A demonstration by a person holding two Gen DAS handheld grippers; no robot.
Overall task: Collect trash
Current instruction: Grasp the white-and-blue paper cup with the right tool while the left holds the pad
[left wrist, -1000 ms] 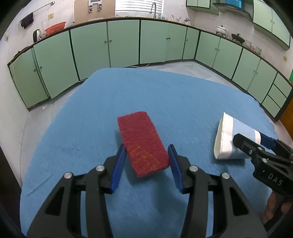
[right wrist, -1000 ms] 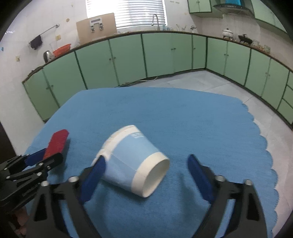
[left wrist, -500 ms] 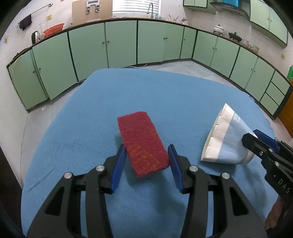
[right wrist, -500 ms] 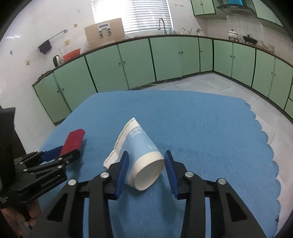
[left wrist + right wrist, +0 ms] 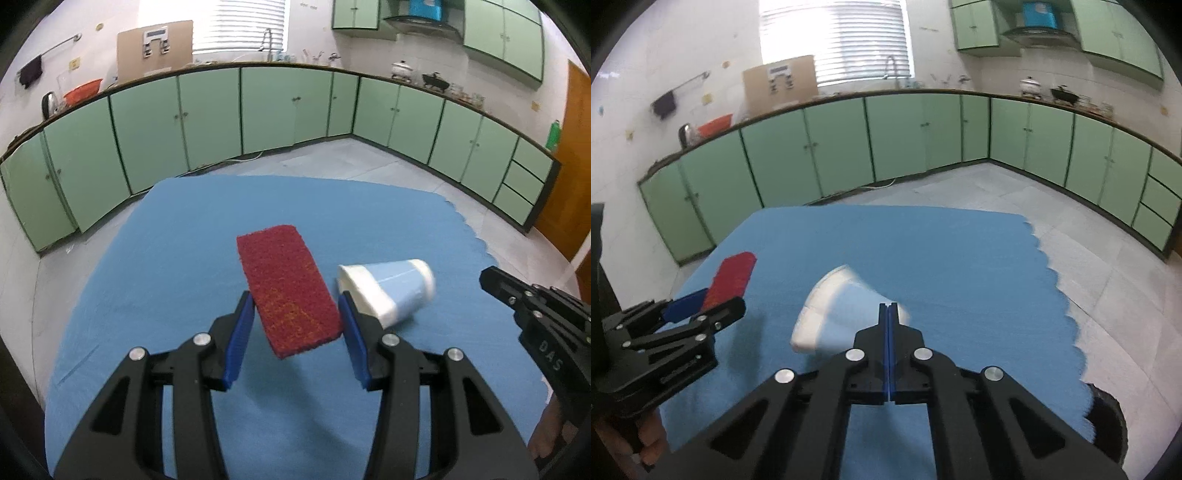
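Observation:
A red scouring sponge [image 5: 290, 288] hangs tilted above the blue tablecloth [image 5: 147, 295], and my left gripper [image 5: 295, 299] is shut on its near end. In the right wrist view the sponge [image 5: 733, 275] sticks up out of the left gripper [image 5: 711, 304]. A white-and-blue paper cup [image 5: 388, 291] lies on its side on the cloth, just right of the sponge. My right gripper [image 5: 888, 308] has its blue pads pressed together with nothing between them. The cup [image 5: 838, 310] shows blurred just ahead and left of its fingertips. In the left wrist view the right gripper [image 5: 491, 277] stands apart from the cup.
The cloth's scalloped edge [image 5: 1060, 291] runs along the right, with tiled floor [image 5: 1089, 258] beyond it. Green cabinets [image 5: 207, 118] line the far walls. A hand [image 5: 646, 443] holds the left gripper. A dark round object [image 5: 1108, 417] sits by the near right corner.
The right jaws closed fully around the cup, which slipped out and now lies loose on the cloth. Both grippers rose and pulled back, the left one carrying the sponge.

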